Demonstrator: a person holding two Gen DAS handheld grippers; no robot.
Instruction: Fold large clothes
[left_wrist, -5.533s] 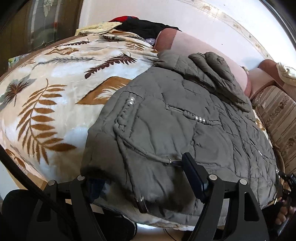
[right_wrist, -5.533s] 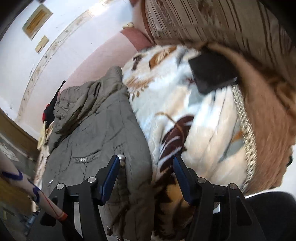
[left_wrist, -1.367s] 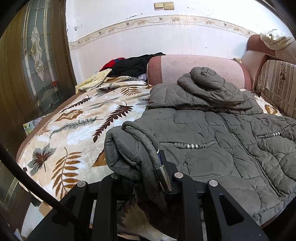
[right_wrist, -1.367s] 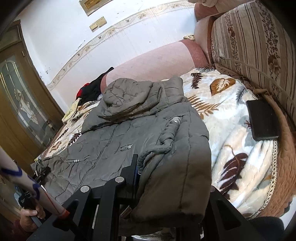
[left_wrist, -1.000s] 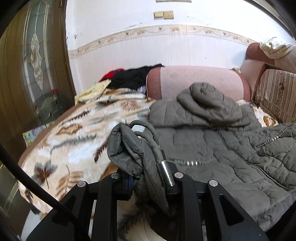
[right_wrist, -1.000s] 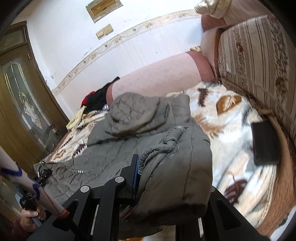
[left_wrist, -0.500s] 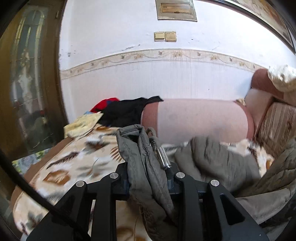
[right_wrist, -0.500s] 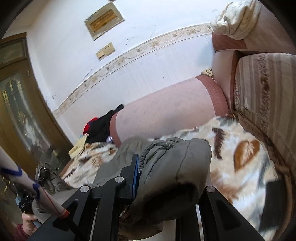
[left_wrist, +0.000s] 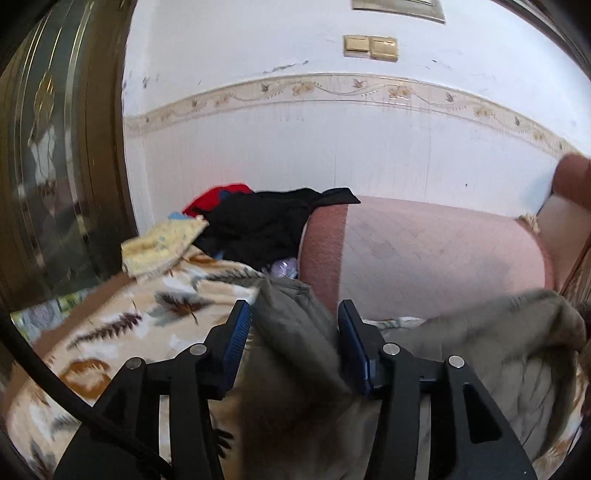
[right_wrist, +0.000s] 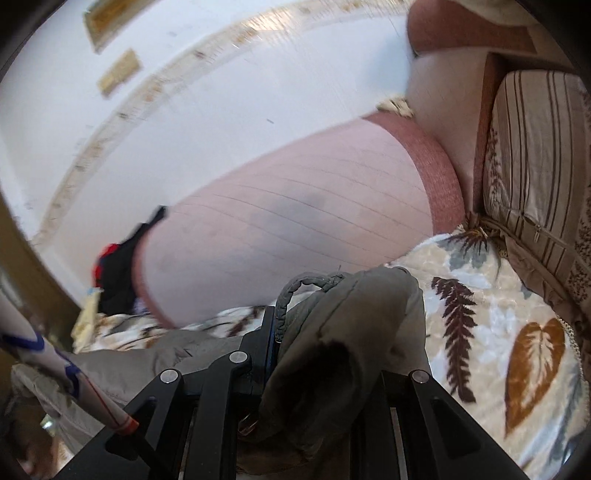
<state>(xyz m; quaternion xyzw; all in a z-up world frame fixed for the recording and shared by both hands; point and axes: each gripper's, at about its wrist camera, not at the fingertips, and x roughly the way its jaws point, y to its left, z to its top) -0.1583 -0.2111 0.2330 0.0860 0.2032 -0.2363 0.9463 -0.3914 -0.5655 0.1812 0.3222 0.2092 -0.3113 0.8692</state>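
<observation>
the left gripper (left_wrist: 293, 332) is standing spread around a jacket (left_wrist: 480, 354) hem draping over the blanket (left_wrist: 110, 339), while the right gripper (right_wrist: 332, 332) is pinching its corner, so the slack left side is risking sliding crooked.

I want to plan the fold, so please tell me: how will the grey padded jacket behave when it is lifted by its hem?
The jacket probably flops: it sags between the left gripper and right gripper. Its puffy padding likely resists sharp creases, since it bulges over the right gripper. The shell fabric may slip; the left jaws stand apart with cloth loose between them.
</observation>
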